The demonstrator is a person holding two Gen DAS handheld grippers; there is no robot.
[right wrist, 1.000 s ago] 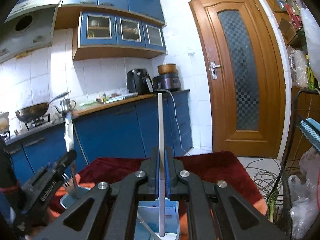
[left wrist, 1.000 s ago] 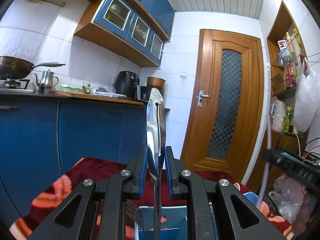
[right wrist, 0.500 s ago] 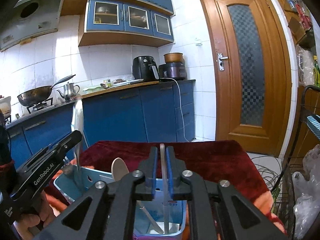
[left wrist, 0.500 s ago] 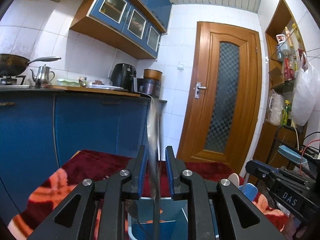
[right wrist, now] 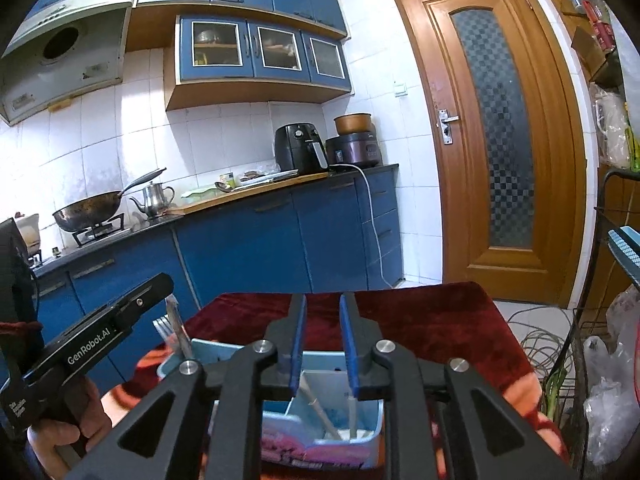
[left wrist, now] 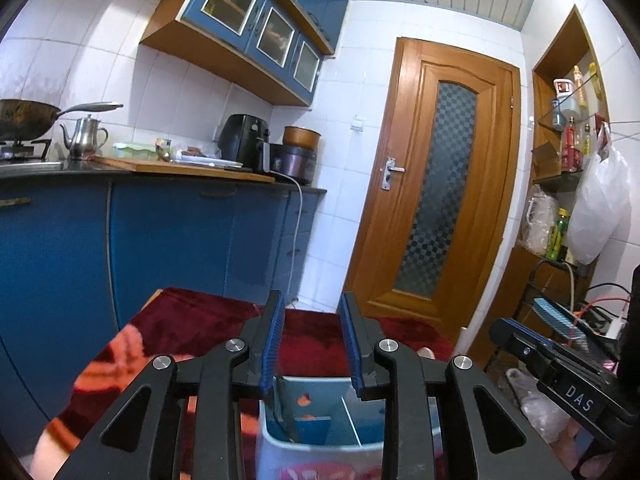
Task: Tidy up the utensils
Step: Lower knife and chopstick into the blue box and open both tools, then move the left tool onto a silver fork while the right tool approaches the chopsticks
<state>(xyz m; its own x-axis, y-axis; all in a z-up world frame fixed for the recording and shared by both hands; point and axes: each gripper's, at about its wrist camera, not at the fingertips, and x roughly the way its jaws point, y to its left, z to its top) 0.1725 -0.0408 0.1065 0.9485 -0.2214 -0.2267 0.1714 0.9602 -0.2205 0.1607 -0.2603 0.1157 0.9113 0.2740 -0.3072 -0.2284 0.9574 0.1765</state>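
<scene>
A light blue utensil holder (left wrist: 320, 446) with inner dividers stands on the red cloth, just below both grippers. My left gripper (left wrist: 313, 344) is open and empty above its left compartment, where a dark metal utensil (left wrist: 289, 420) stands. My right gripper (right wrist: 323, 346) is open and empty above the holder (right wrist: 340, 438); two pale sticks (right wrist: 320, 412) stand inside. In the right wrist view the left gripper body (right wrist: 100, 340) is at the left, with a fork and a metal handle (right wrist: 176, 328) standing up beside it.
The red patterned cloth (right wrist: 432, 328) covers the table. Blue kitchen cabinets (left wrist: 168, 240) with a wok, kettle and air fryer on the counter lie behind. A wooden door (left wrist: 436, 200) is at the far right. A wire rack with bags and cables (right wrist: 592, 380) is to the right.
Both grippers have opened. The knife has dropped from the left gripper into the holder, and the pale stick has dropped from the right gripper into the holder.
</scene>
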